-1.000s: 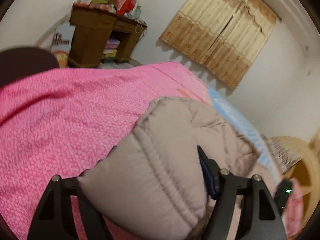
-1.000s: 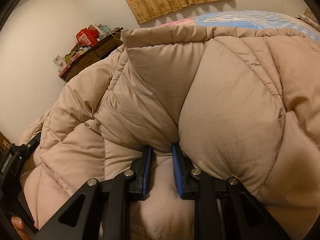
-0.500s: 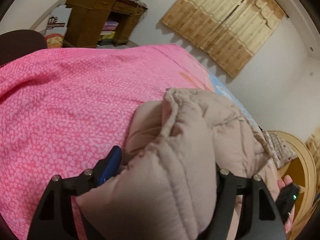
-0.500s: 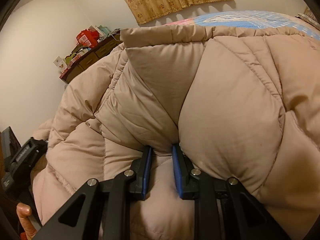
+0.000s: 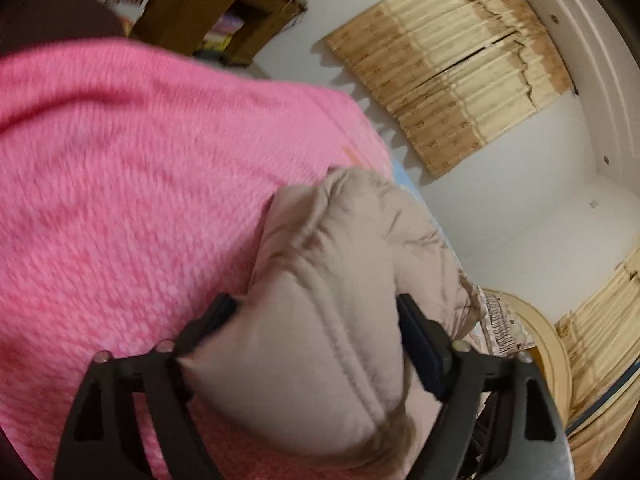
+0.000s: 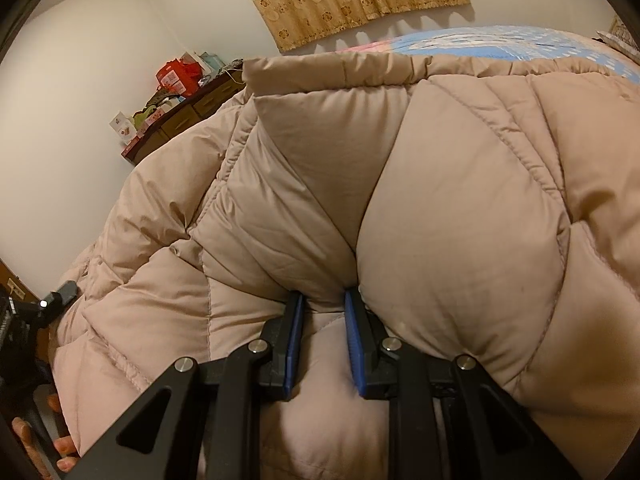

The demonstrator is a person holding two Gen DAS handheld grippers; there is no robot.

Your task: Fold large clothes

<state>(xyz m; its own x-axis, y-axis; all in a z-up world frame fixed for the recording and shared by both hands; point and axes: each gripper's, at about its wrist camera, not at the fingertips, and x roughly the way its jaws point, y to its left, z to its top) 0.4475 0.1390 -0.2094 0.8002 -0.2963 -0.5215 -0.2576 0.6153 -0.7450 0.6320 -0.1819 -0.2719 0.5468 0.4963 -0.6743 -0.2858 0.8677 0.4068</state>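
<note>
Nearest the right gripper [image 6: 320, 300], a pinch of the beige padded jacket [image 6: 400, 208] is clamped between the two blue pads, which stand close together with a fold of cloth squeezed in the gap. The jacket's bulk rises ahead of and to both sides of these jaws and fills most of the view. Should this small pinch slip out of the pads, the puffy layers would be expected to spring apart and the fold would be lost.

At the left gripper [image 5: 316, 312], the jaws are spread wide and have just been opening; a thick roll of the same jacket [image 5: 320, 320] lies between them. The frame is blurred, so it cannot be said with certainty that the pads have cleared the cloth, though they appear to rest beside it rather than press on it. If the roll is let go before it lies flat, it may be pushed upright again by its own padding, or be dragged along by a pad that snags a seam.

Beyond and left of the left gripper, the pink bedspread [image 5: 140, 200] is seen; a loose sleeve could slide across it. Farther off, a wooden desk [image 5: 216, 4] and curtains [image 5: 460, 64] stand by the wall.
</note>
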